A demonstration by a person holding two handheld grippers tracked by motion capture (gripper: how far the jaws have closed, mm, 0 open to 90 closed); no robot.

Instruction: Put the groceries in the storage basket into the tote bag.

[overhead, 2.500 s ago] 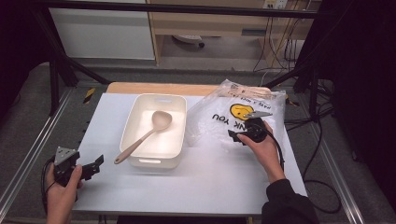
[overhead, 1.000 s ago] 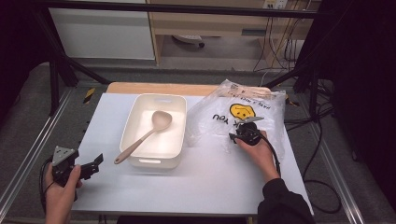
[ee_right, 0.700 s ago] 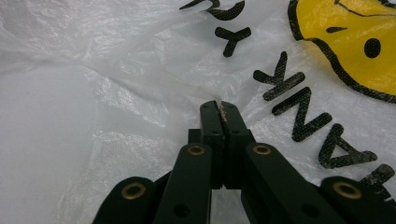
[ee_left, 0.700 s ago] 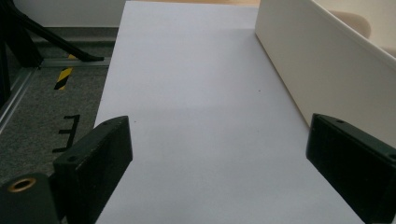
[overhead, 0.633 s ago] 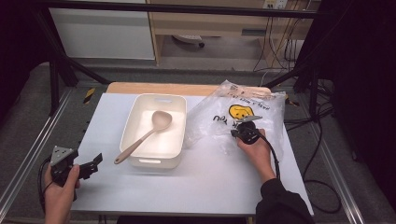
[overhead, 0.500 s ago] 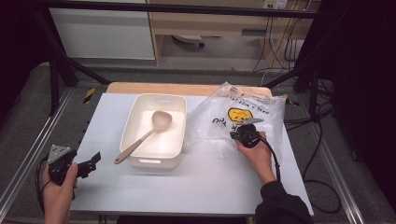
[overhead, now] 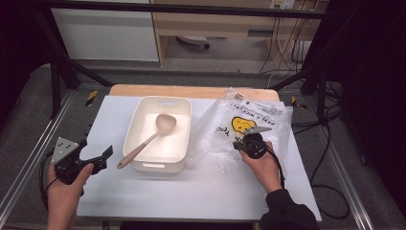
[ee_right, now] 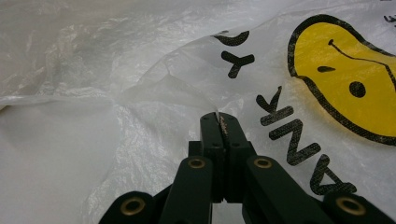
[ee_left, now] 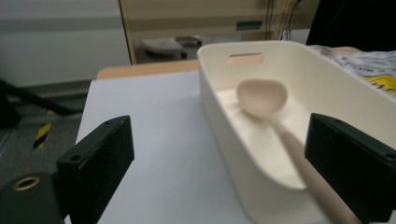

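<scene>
I look down on the white rectangular desk (overhead: pixel 201 191) first, since it carries everything. Toward its right far corner lies a crinkled clear plastic bag printed with a yellow smiley face and black lettering (overhead: pixel 230 139), spreading from the far edge down to mid-desk and touching the right wall of the cream rectangular plastic tub (overhead: pixel 143 165) that sits at centre. Inside the tub rests a beige long-handled spoon (overhead: pixel 148 141), bowl toward the far end, handle leaning over the near left rim.

My right tool (overhead: pixel 249 143) is down on the bag just beside the smiley print. In the right gripper view its jaws are pressed together with a thin fold of the film pinched between the tips (ee_right: pixel 219 122). I judge the step to be lifting or opening the bag; to do it well I would keep the pinch firm and raise slowly, since so little film is caught and it could slip free.

My left tool (overhead: pixel 88 163) hovers near the desk's left near corner, jaws spread wide and holding nothing, pointed at the tub.

Open room lies along the near edge and the left side of the desk; the bag already reaches the right edge, so I would draw it inward.
</scene>
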